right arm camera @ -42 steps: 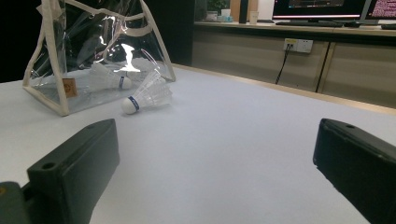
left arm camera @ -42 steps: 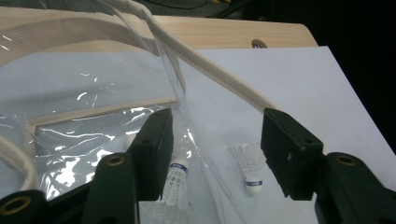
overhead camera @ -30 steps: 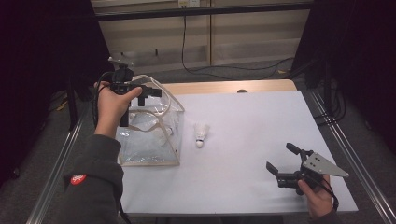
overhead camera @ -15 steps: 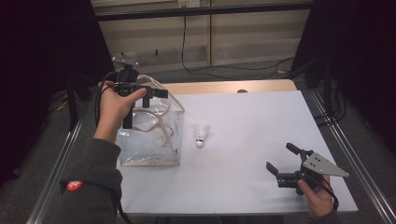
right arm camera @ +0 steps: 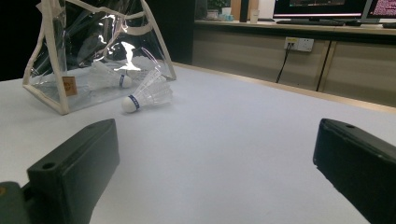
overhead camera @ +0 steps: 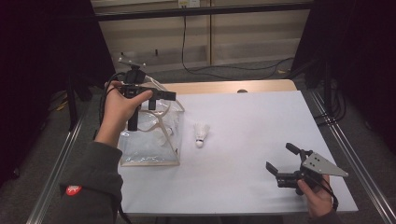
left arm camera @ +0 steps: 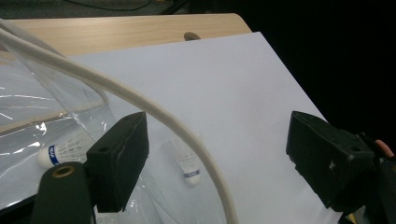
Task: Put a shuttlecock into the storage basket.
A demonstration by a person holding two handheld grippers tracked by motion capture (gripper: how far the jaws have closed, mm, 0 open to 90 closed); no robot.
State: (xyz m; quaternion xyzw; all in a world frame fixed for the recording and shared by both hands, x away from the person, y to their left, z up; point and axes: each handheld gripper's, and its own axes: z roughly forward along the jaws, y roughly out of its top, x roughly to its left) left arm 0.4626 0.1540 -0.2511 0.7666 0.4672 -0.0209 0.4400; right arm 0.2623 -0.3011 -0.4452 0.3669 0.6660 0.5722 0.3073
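White table (overhead camera: 261, 135), shuttlecock (overhead camera: 201, 134) lying beside the clear bag (overhead camera: 149, 140), nearer the left gripper (overhead camera: 154, 100) than the right gripper (overhead camera: 280, 164), both jaws wide.

No wording comes through legibly anywhere. The loose shuttlecock (right arm camera: 144, 93) beside the clear bag (right arm camera: 93, 51) wears a blue band with tiny unreadable print, and the bag's small orange tag (right arm camera: 69, 86) is too blurred to read.

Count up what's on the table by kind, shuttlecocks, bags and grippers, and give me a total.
Shuttlecocks: 2, one on the table, one inside the bag
Clear bags: 1
Grippers: 2, left gripper, right gripper
Total: 5
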